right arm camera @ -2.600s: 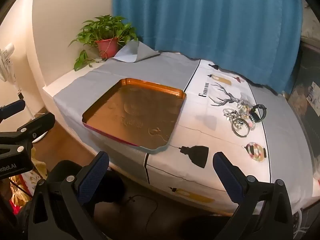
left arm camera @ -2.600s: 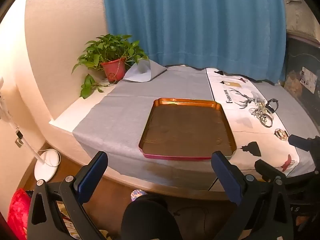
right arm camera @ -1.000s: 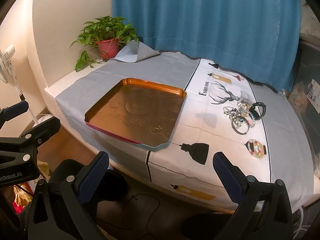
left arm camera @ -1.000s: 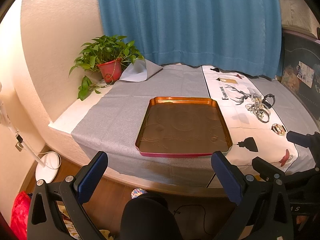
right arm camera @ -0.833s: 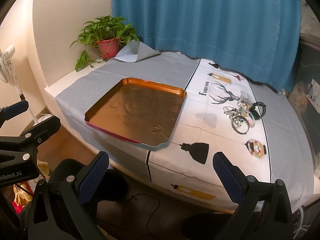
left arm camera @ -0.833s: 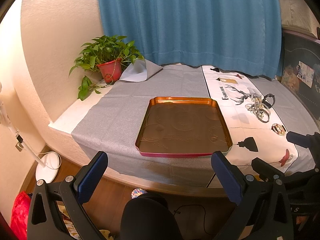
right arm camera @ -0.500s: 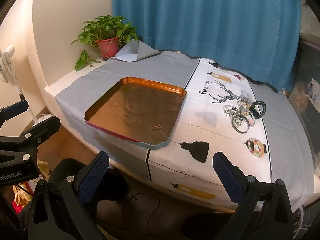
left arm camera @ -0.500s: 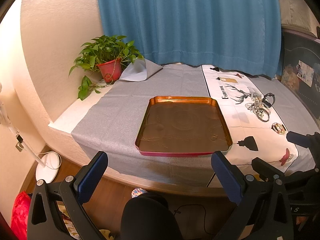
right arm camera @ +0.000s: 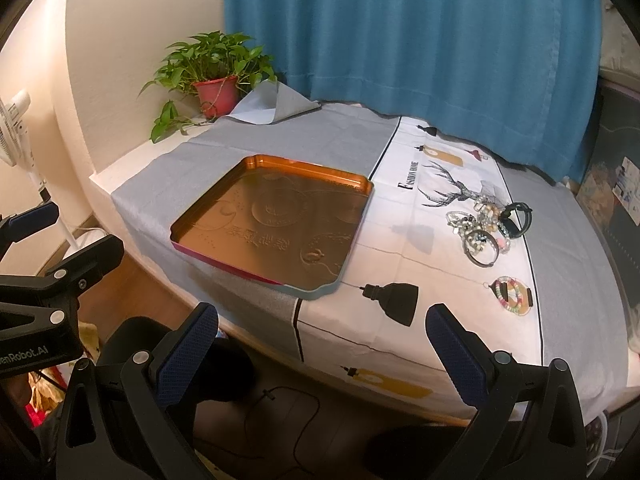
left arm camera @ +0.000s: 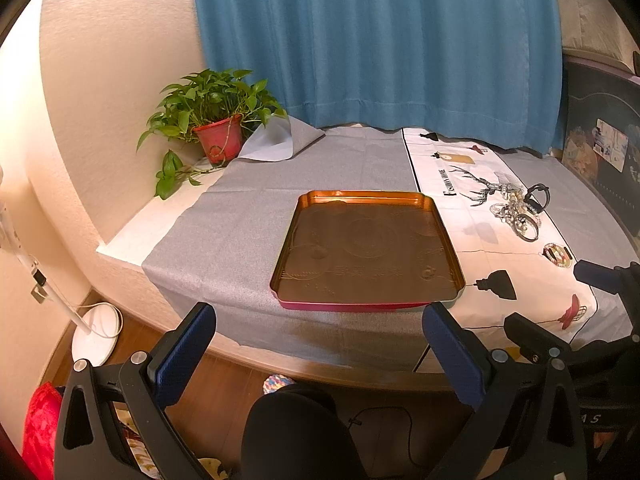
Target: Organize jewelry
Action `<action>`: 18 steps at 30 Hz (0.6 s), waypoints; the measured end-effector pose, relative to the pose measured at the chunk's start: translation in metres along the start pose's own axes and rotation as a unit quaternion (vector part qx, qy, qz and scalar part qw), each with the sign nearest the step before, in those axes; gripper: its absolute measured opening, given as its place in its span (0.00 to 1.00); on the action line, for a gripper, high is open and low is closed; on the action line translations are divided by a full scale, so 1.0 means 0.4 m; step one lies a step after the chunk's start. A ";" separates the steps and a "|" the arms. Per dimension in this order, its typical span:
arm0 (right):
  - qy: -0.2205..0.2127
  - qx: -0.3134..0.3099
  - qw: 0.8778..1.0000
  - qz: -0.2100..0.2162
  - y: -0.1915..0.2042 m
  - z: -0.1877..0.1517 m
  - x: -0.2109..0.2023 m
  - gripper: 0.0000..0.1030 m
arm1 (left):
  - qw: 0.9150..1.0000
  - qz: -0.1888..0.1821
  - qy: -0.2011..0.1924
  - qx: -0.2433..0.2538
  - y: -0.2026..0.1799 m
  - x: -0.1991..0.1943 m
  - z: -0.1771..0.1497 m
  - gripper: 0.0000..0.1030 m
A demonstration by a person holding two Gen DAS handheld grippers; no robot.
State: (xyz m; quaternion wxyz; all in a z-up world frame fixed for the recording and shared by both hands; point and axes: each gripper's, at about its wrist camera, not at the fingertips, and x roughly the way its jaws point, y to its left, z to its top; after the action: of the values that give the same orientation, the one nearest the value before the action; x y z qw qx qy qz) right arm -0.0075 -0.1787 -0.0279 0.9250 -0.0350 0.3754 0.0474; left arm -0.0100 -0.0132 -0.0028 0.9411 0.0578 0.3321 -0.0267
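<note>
Both the left gripper and right gripper are spread wide and hold nothing, with the tray ahead-left of the right gripper and the jewelry pile ahead-right, on the tablecloth.

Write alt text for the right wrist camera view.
An open right gripper hovers before a cloth-covered table holding an empty copper tray, with a heap of bracelets and one beaded bracelet to its right.
</note>
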 end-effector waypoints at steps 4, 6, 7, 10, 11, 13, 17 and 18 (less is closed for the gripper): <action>-0.001 0.000 1.000 0.000 0.001 -0.001 0.000 1.00 | 1.000 0.000 0.000 -0.001 0.001 0.001 0.001 1.00; 0.000 0.000 1.000 0.000 0.000 -0.002 0.001 1.00 | 1.000 -0.001 0.001 0.000 0.000 0.000 0.000 1.00; 0.000 0.000 1.000 0.000 0.000 -0.002 0.001 1.00 | 1.000 0.000 0.001 0.000 0.000 0.000 0.000 1.00; 0.000 0.001 1.000 0.000 -0.001 -0.004 0.000 1.00 | 1.000 -0.001 0.001 0.001 -0.002 -0.002 -0.003 1.00; 0.000 0.001 1.000 0.000 -0.001 -0.004 0.001 1.00 | 1.000 0.000 0.001 0.000 -0.002 -0.001 -0.002 1.00; 0.000 0.001 1.000 0.001 -0.002 -0.005 0.001 1.00 | 1.000 0.000 0.001 0.001 -0.003 -0.002 -0.003 1.00; 0.000 0.000 1.000 0.001 -0.003 -0.005 0.003 1.00 | 1.000 0.000 0.003 0.001 -0.005 -0.002 -0.005 1.00; 0.000 0.000 1.000 0.001 -0.003 -0.005 0.003 1.00 | 1.000 0.000 0.003 0.001 -0.006 -0.003 -0.007 1.00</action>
State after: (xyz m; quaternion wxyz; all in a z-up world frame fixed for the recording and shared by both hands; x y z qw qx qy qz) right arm -0.0078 -0.1801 -0.0302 0.9249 -0.0346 0.3754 0.0484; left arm -0.0129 -0.0154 -0.0043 0.9399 0.0586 0.3352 -0.0272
